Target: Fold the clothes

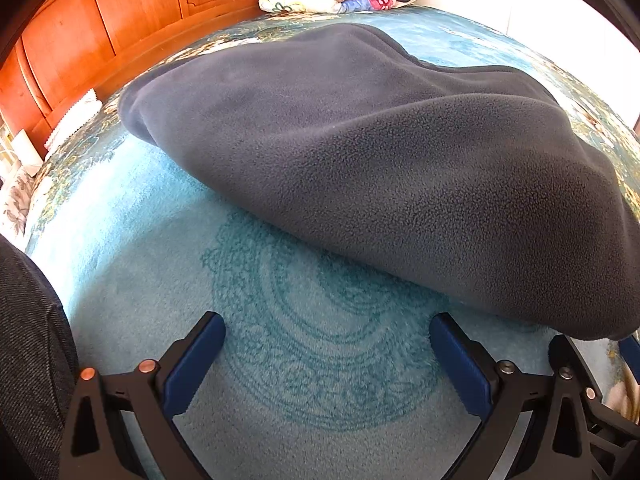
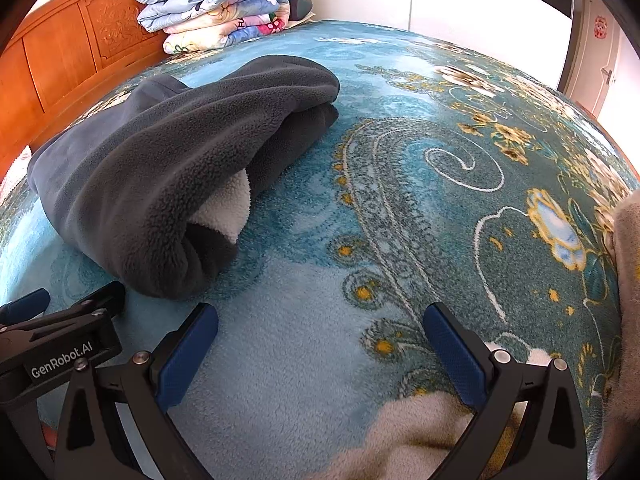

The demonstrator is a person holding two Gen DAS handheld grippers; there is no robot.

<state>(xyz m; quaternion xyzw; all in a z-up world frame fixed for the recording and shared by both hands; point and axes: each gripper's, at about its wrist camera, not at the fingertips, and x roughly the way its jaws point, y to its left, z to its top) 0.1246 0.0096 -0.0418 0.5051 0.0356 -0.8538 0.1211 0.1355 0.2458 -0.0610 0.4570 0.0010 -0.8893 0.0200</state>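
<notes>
At the far left a carved wooden headboard (image 2: 60,56) runs along the bed, and a stack of folded quilts (image 2: 224,4) sits against it near the far edge. In front of that, on the left half of the teal patterned blanket (image 2: 420,168) that covers the bed, lies the grey fleece garment (image 2: 160,160), already doubled over into a thick bundle with a pale fuzzy lining (image 2: 228,208) showing at its open near end. The left gripper (image 1: 326,360) hovers just off the bundle's near edge with its blue pads spread wide and nothing between them; the fleece reaches close to its right finger but is not held. The right gripper (image 2: 320,350) is further right, over bare blanket, likewise spread wide and empty, with the bundle's rolled end just beyond its left finger. At the far right edge a beige fuzzy fabric (image 2: 628,280) intrudes; what it is cannot be told. The fleece looks soft, bulky and light, likely to slump and spring open rather than crease, and it should not slip in the pads. A sound hold would be through both layers at the rolled near end, one gripper to each corner.
</notes>
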